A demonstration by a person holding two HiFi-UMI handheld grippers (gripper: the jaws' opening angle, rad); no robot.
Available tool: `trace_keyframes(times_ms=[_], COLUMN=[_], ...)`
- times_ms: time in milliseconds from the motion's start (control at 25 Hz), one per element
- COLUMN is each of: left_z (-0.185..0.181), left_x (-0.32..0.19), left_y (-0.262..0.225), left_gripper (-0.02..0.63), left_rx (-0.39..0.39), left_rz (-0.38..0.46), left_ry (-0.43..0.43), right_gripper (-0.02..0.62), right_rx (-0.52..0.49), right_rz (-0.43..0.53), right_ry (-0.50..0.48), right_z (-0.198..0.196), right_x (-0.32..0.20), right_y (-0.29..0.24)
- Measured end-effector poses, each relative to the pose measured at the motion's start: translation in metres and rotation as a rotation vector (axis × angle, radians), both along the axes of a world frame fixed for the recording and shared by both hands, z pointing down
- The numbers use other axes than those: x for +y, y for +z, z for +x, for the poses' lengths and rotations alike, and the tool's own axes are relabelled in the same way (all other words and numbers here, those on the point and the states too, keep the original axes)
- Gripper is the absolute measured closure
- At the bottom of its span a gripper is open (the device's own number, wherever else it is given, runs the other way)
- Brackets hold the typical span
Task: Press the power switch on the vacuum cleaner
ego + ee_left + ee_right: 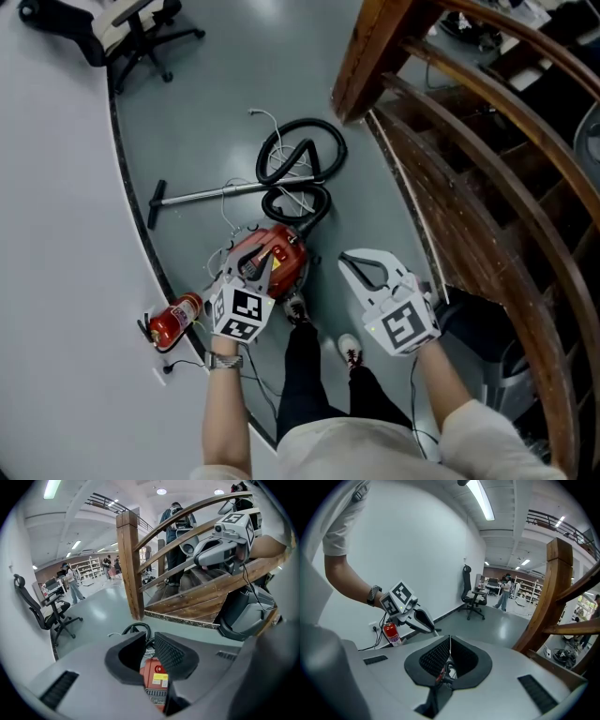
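Observation:
The red vacuum cleaner (274, 255) lies on the grey floor just ahead of the person's feet, its black hose (300, 155) coiled beyond it. My left gripper (255, 270) hangs right over the vacuum's body, pointing steeply down. In the left gripper view its jaws (150, 644) stand a narrow gap apart with nothing between them, and the red vacuum body (154, 679) with a yellow label shows through the gap. My right gripper (349, 260) hovers to the right of the vacuum, above bare floor. Its jaws (449, 641) meet at the tips, empty.
A metal wand (206, 195) runs left from the hose. A red fire extinguisher (173, 322) stands by the white wall at the left. A wooden staircase (469, 141) fills the right side. An office chair (122, 33) stands far off.

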State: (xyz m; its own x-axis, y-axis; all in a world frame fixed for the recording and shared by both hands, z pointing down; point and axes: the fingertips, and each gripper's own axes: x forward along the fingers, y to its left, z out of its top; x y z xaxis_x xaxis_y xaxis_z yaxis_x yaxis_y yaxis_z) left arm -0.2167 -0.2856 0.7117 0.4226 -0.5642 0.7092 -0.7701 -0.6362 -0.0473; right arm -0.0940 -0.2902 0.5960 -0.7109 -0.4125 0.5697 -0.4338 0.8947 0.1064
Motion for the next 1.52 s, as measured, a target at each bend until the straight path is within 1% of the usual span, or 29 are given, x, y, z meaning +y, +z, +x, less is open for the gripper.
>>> trace_keyframes(times_ms=[240, 560, 640, 840, 960, 1160, 1280, 1520], left_z=[0.0, 0.001, 0.003, 0.007, 0.008, 0.003, 0.003, 0.002], left_x=[0.002, 0.007, 0.008, 0.011, 0.009, 0.006, 0.007, 0.012], left_y=[0.039, 0.093, 0.106, 0.142, 0.161, 0.191, 0.208, 0.231], left_gripper=[0.545, 0.531, 0.526, 0.518, 0.509, 0.473, 0.453, 0.44], left_rx=[-0.021, -0.031, -0.035, -0.068, -0.072, -0.108, -0.102, -0.11], left_rz=[-0.041, -0.115, -0.13, -0.162, -0.185, -0.222, -0.254, -0.302], left_ry=[0.027, 0.061, 0.066, 0.12, 0.139, 0.137, 0.137, 0.135], right_gripper=[0.566, 0.566, 0.566, 0.566, 0.566, 0.566, 0.566, 0.566], right_rx=[0.006, -0.002, 0.005, 0.037, 0.044, 0.051, 0.055, 0.06], right_rz=[-0.02, -0.044, -0.054, -0.079, -0.092, -0.11, -0.117, -0.141], right_ry=[0.005, 0.044, 0.043, 0.011, 0.013, 0.02, 0.028, 0.031], right_z=[-0.001, 0.003, 0.003, 0.0, 0.001, -0.001, -0.001, -0.001], right_x=[0.008, 0.018, 0.021, 0.033, 0.035, 0.034, 0.033, 0.037], right_y=[0.023, 0.053, 0.062, 0.08, 0.087, 0.096, 0.099, 0.11])
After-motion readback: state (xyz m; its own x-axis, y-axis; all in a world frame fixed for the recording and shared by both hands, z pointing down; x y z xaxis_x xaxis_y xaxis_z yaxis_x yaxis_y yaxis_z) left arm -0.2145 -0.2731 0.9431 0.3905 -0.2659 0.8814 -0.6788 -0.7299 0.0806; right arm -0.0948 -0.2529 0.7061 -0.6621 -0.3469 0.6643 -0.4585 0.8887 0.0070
